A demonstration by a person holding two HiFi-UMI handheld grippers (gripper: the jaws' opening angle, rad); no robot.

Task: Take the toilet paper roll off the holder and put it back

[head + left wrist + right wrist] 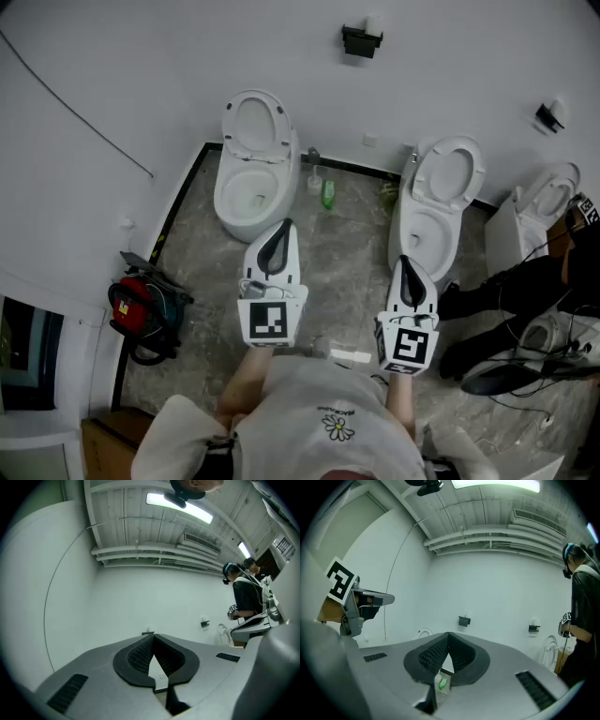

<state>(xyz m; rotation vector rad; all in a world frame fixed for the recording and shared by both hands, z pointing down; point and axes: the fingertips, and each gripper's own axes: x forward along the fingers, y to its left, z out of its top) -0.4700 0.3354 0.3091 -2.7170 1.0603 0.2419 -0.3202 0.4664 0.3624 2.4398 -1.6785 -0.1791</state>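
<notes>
Both left tool [152,636] and right tool [448,633] fully closed, empty.

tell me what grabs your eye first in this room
Two open white toilets dominate: the left toilet ahead of the left gripper, the middle toilet ahead of the right gripper, both grippers shut and empty. On the wall between them hangs the black holder with its toilet paper roll; a green bottle stands on the floor below.

Left gripper [280,234]: ahead of chest [328,412], jaws together, empty. Right gripper [406,271]: ahead of chest, likewise.
</notes>
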